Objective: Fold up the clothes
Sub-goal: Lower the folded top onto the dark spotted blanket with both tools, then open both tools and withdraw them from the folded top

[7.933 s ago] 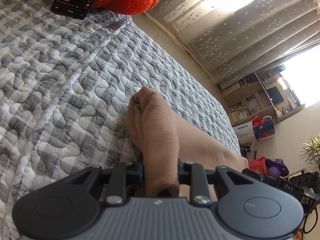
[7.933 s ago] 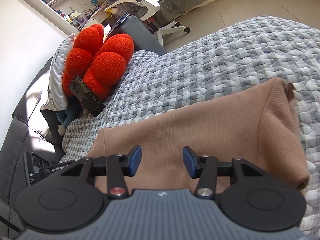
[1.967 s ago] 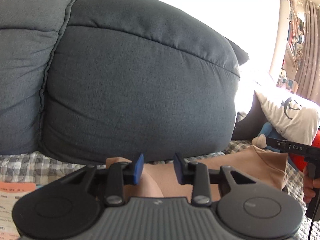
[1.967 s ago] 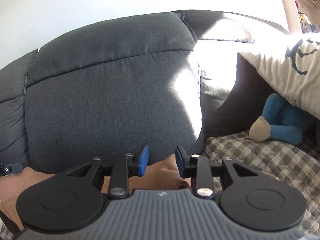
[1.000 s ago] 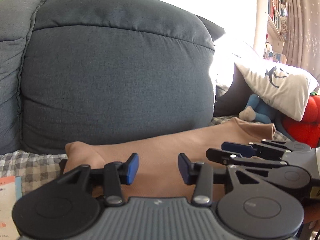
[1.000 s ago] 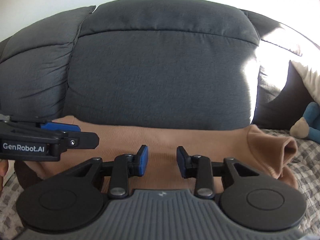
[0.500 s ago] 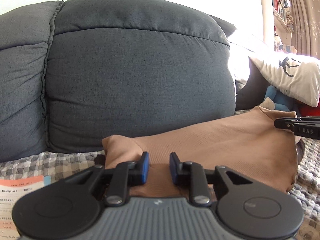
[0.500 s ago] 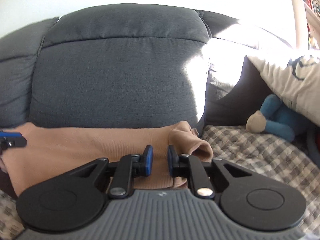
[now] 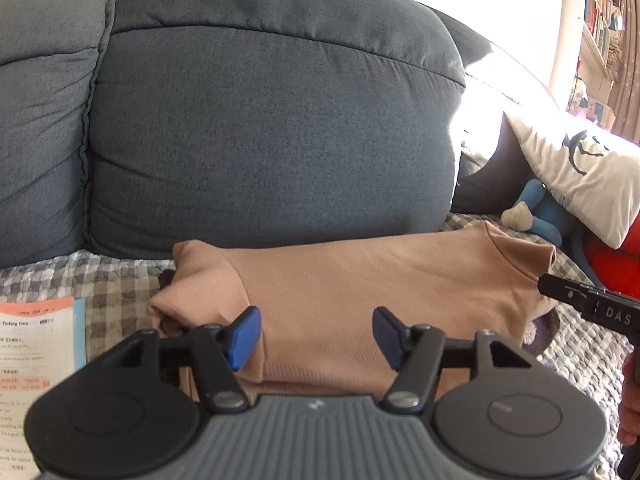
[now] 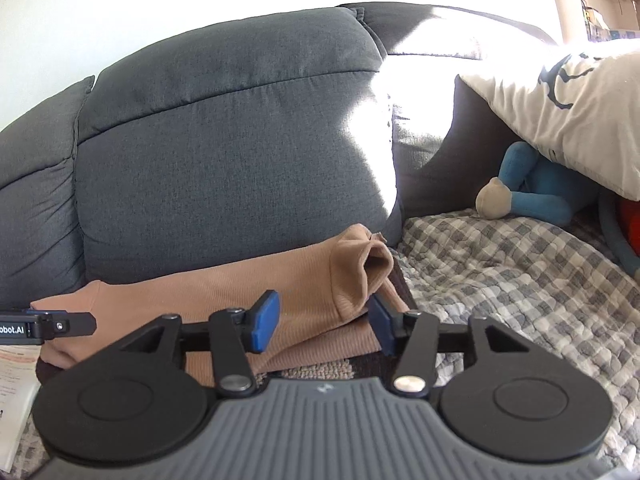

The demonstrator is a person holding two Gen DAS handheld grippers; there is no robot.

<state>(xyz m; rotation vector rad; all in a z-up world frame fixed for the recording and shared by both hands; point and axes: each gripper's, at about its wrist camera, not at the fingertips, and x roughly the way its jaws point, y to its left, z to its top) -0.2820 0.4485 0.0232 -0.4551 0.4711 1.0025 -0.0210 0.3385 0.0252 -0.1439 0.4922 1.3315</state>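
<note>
A tan ribbed garment [image 9: 360, 276] lies folded in a long flat stack on the checked quilt, against the grey sofa back. It also shows in the right wrist view [image 10: 248, 284], with its rolled neck end at the right. My left gripper [image 9: 316, 334] is open over the near left part of the stack, holding nothing. My right gripper [image 10: 324, 322] is open just in front of the right end, its jaws on either side of the neck roll, holding nothing. Each gripper's tip shows at the edge of the other's view.
The dark grey sofa back cushion [image 9: 272, 128] rises right behind the garment. A white pillow [image 10: 568, 108], a blue plush toy [image 10: 528, 196] and a red plush [image 9: 616, 268] lie at the right. A printed paper sheet [image 9: 36, 360] lies at the left on the checked quilt [image 10: 520, 280].
Both grippers were nearly shut on the garment half a second ago; now both have opened wide and let go. The garment lies flat on the quilt.
</note>
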